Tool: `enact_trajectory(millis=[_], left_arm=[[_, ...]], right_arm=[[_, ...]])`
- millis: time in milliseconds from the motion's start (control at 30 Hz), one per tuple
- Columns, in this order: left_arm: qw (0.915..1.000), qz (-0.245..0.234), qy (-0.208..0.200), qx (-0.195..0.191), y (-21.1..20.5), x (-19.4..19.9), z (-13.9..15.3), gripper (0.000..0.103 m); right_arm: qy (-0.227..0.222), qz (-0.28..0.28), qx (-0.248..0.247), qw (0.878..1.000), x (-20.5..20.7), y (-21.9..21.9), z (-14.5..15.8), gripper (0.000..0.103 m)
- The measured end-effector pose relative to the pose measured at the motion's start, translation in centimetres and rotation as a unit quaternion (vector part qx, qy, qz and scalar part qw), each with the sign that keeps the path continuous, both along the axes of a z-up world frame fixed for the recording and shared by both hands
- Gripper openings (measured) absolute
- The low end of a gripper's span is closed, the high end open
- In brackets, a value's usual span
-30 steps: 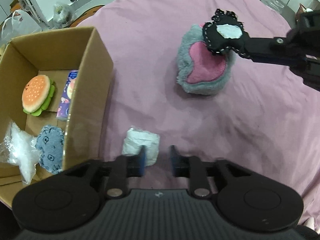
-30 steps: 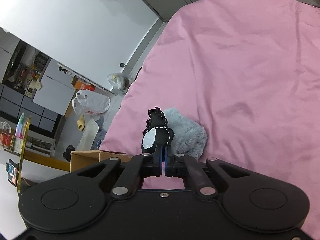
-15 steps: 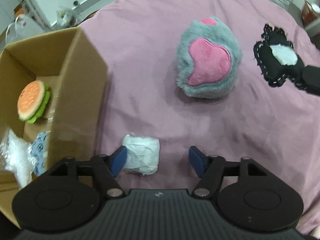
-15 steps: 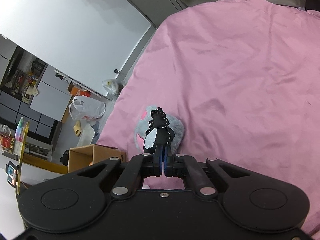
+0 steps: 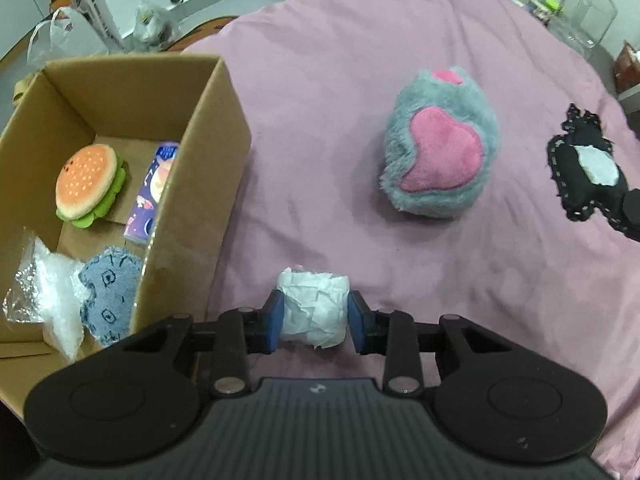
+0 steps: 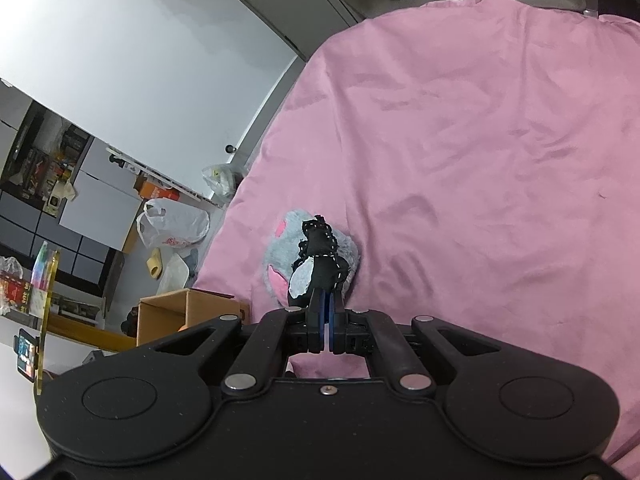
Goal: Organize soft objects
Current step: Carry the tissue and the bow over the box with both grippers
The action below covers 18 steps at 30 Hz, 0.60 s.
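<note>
My left gripper [image 5: 314,322] is shut on a white crumpled soft wad [image 5: 313,312], low over the pink cloth [image 5: 320,80], just right of the open cardboard box [image 5: 192,184]. The box holds a plush burger [image 5: 88,184], a tissue pack [image 5: 154,192], a blue denim pad [image 5: 110,292] and a clear plastic bag [image 5: 48,296]. A grey plush with a pink heart [image 5: 440,152] lies on the cloth. My right gripper [image 6: 325,320] is shut on a black and white plush [image 6: 318,268], which also shows at the right edge of the left wrist view [image 5: 584,172], held above the cloth.
The box [image 6: 180,312] stands at the cloth's left edge. Beyond it are white plastic bags [image 6: 172,224], a slipper and shelves on the floor. Jars [image 5: 588,4] stand past the far right edge of the cloth.
My left gripper opened wide, moved onto the white wad and closed on it. My right gripper carried the black plush away from the grey plush, to the right.
</note>
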<state>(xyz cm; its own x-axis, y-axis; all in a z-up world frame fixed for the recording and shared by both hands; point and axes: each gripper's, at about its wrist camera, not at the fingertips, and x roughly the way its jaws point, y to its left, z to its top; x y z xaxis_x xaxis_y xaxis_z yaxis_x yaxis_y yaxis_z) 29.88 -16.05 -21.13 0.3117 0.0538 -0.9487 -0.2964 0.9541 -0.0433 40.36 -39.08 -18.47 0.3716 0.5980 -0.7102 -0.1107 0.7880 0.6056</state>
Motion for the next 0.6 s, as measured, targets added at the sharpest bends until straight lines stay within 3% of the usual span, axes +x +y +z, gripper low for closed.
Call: enact_trajectory(millis=[600], left_arm=[[0.9961, -0.024, -0.081, -0.022, 0.4, -2.5, 7.6, 0.032]], right_arm=[[-0.045, 0.010, -0.015, 0.999, -3.6, 2.0, 5.3, 0.002]])
